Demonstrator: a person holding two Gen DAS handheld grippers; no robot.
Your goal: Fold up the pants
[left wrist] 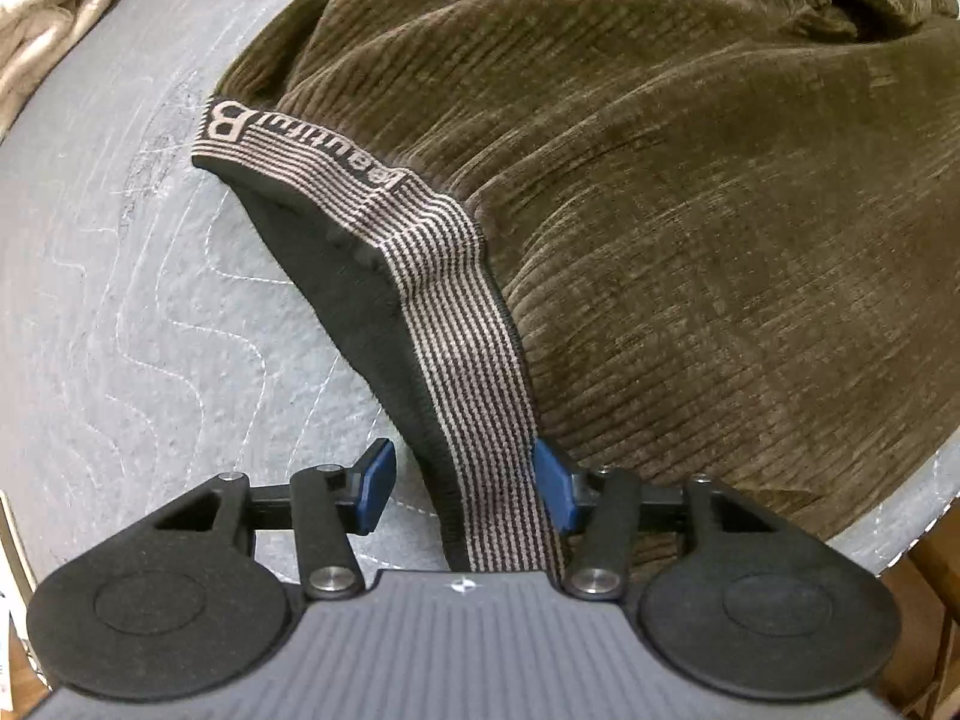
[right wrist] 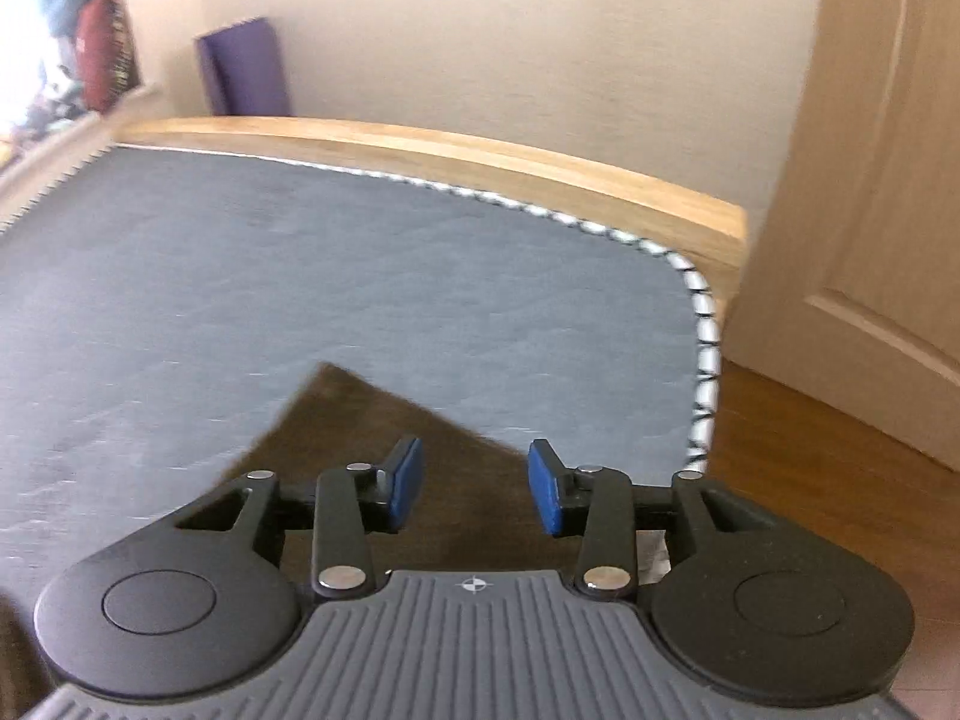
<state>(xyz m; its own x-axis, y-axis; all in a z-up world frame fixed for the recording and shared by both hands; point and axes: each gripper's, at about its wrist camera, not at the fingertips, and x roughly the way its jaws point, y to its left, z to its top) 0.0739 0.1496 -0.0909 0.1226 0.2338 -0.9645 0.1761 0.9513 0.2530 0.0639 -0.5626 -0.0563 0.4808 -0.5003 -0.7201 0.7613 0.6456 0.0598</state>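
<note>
Brown corduroy pants (left wrist: 690, 210) lie bunched on a grey quilted mattress (left wrist: 120, 300). Their striped elastic waistband (left wrist: 480, 372) with lettering runs from the pants down between the blue pads of my left gripper (left wrist: 465, 489). The jaws stand open around the band, the right pad (left wrist: 552, 492) touching it, the left pad apart. In the right wrist view, my right gripper (right wrist: 474, 489) is open over a brown corner of the pants (right wrist: 372, 420) that lies flat on the mattress (right wrist: 300, 276). Nothing is gripped there.
A cream cloth (left wrist: 48, 24) lies at the mattress's far left. The mattress has a piped edge (right wrist: 705, 348) and a wooden frame (right wrist: 480, 162) beyond it. A door (right wrist: 870, 210) and wooden floor (right wrist: 810, 450) are at the right. A purple object (right wrist: 246, 66) leans on the wall.
</note>
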